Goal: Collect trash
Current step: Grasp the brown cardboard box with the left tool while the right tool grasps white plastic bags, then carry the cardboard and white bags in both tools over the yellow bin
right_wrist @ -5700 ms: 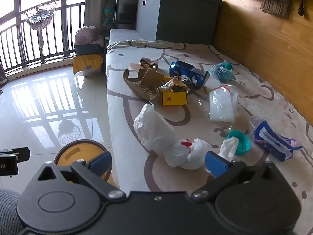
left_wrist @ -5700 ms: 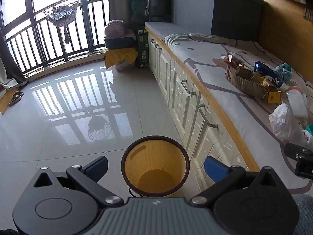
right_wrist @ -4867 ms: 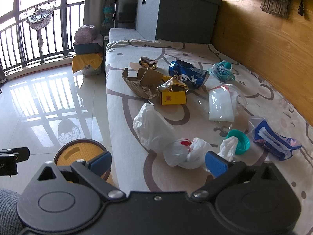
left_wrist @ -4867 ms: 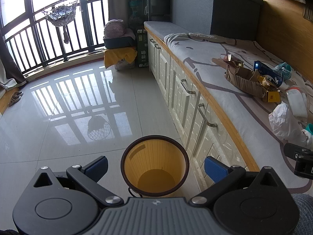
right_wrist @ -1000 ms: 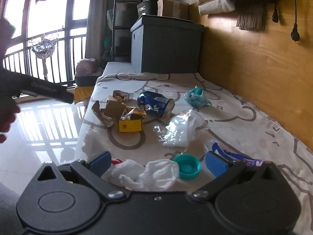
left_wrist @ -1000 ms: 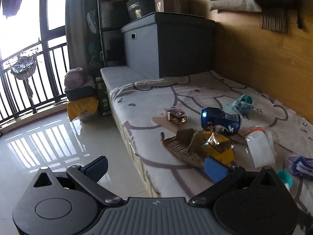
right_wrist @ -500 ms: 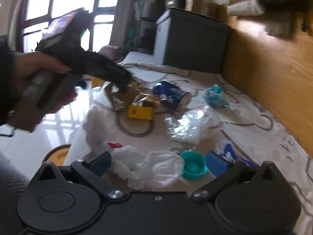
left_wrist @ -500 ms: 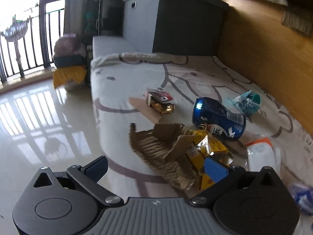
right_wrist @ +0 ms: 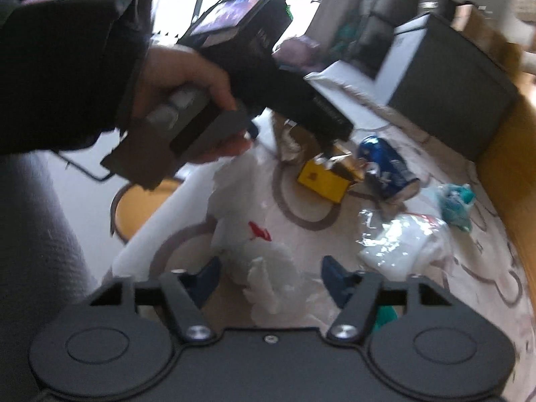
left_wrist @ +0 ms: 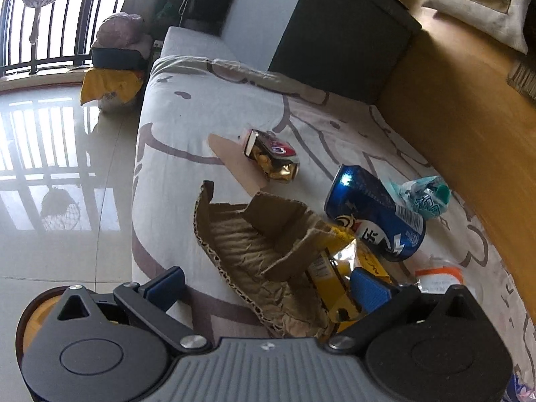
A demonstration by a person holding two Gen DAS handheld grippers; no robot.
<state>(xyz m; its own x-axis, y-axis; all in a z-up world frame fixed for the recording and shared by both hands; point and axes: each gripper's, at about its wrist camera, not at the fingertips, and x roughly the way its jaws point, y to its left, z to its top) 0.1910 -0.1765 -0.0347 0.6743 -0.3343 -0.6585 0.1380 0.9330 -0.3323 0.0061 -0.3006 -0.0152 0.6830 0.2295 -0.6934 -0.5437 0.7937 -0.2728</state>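
Note:
Trash lies on the cushioned bench (left_wrist: pixel 187 107). My left gripper (left_wrist: pixel 268 284) is open around a torn brown cardboard piece (left_wrist: pixel 254 244) and a yellow snack packet (left_wrist: pixel 338 268). Beyond lie a blue can (left_wrist: pixel 375 211), a gold wrapper (left_wrist: pixel 271 159) and a teal wrapper (left_wrist: pixel 423 196). My right gripper (right_wrist: pixel 269 281) is open around a crumpled white plastic bag (right_wrist: pixel 254 254). The orange bin (right_wrist: pixel 140 207) stands on the floor beside the bench; its rim also shows in the left wrist view (left_wrist: pixel 25 321).
In the right wrist view a hand holds the left gripper's body (right_wrist: pixel 254 77) over the bench. A clear plastic bag (right_wrist: pixel 402 244), a yellow box (right_wrist: pixel 323 179) and a teal cap (right_wrist: pixel 385 316) lie near. A grey storage box (left_wrist: pixel 328 26) and wooden wall (left_wrist: pixel 469 117) bound the bench.
My left gripper has moved down closer onto the cardboard piece. My right gripper has dropped toward the white bag and its fingers have narrowed around it.

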